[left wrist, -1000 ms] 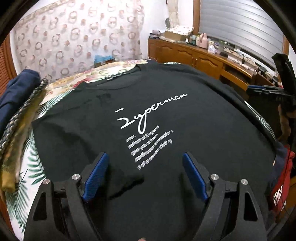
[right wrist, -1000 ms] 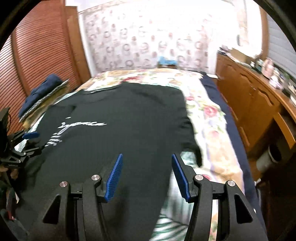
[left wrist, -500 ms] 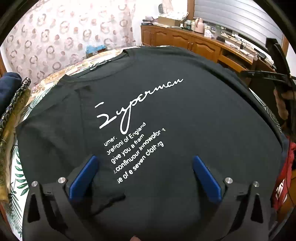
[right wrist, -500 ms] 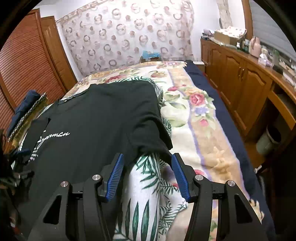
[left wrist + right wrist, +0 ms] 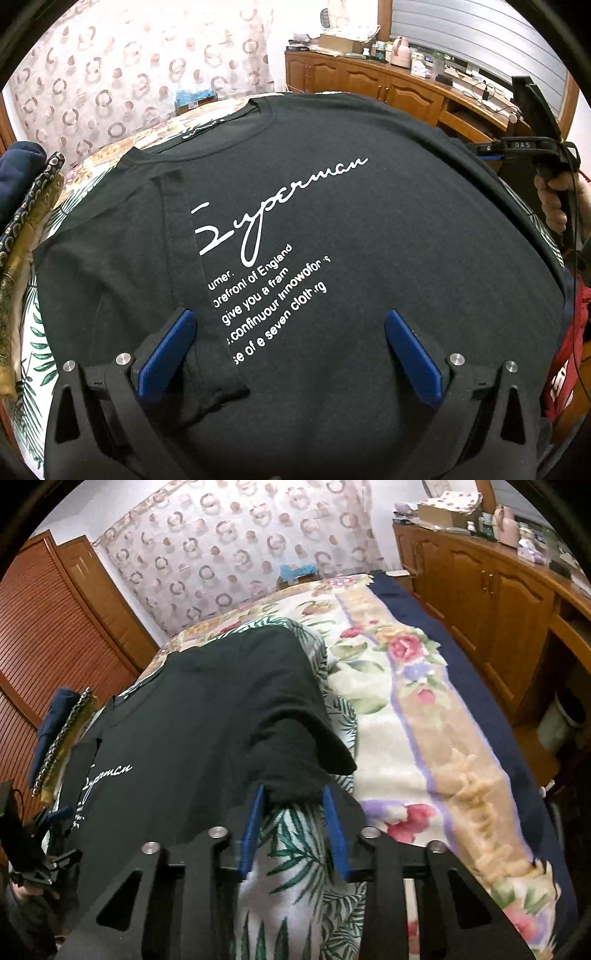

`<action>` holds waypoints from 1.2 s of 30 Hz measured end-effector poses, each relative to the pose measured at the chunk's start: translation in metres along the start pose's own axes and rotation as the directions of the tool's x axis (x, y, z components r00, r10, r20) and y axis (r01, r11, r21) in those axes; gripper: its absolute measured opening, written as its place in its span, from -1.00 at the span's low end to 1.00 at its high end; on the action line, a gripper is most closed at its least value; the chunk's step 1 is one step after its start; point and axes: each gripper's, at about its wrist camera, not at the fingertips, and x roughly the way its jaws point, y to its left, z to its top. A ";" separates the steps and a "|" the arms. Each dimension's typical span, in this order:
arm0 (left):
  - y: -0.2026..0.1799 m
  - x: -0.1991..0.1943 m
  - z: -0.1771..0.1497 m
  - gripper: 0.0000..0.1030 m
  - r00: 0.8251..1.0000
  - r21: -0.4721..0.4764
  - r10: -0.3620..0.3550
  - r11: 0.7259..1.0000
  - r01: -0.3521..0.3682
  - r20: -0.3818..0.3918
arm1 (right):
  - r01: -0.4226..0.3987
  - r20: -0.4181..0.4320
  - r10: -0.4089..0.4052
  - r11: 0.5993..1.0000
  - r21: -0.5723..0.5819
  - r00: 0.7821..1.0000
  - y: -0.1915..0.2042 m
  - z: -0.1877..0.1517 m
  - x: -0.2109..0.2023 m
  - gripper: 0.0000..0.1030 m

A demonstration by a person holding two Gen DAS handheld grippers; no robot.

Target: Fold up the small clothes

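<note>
Left wrist view showed folded clothes stacked at the far left edge of the bed. Beside them a black T-shirt with white lettering lay spread flat on the floral bedspread, 1 sleeve folded in over its front. The left tongs hovered over its lower part, spread wide with nothing between the blue pads. Right wrist view showed the right tongs at the shirt's right sleeve, their jaws closing with the bunched black sleeve edge between them. Wooden cabinets lined the right.
</note>
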 end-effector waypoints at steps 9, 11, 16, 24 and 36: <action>0.002 -0.023 0.000 0.99 0.997 -0.034 0.003 0.999 0.000 0.083 | 0.173 0.177 -0.135 0.959 -0.225 0.975 0.052 0.003 -0.025 -0.90; 0.002 -0.039 0.001 0.99 0.991 -0.053 -0.015 0.998 0.022 0.132 | 0.174 0.215 -0.119 0.950 -0.260 0.969 0.067 0.004 -0.035 -0.90; -0.003 -0.071 -0.001 0.99 0.973 -0.042 -0.018 0.999 0.028 0.228 | 0.118 0.232 -0.035 0.927 -0.356 0.972 0.103 0.004 -0.044 -0.90; -0.005 -0.078 -0.006 0.99 0.968 -0.061 -0.021 0.997 0.037 0.250 | 0.011 0.074 0.022 0.908 -0.418 0.997 0.107 -0.029 -0.016 -0.90; -0.027 -0.080 -0.015 0.99 0.957 -0.048 -0.106 0.991 0.123 0.271 | 0.095 0.145 -0.045 0.929 -0.357 0.988 0.063 -0.047 -0.066 0.00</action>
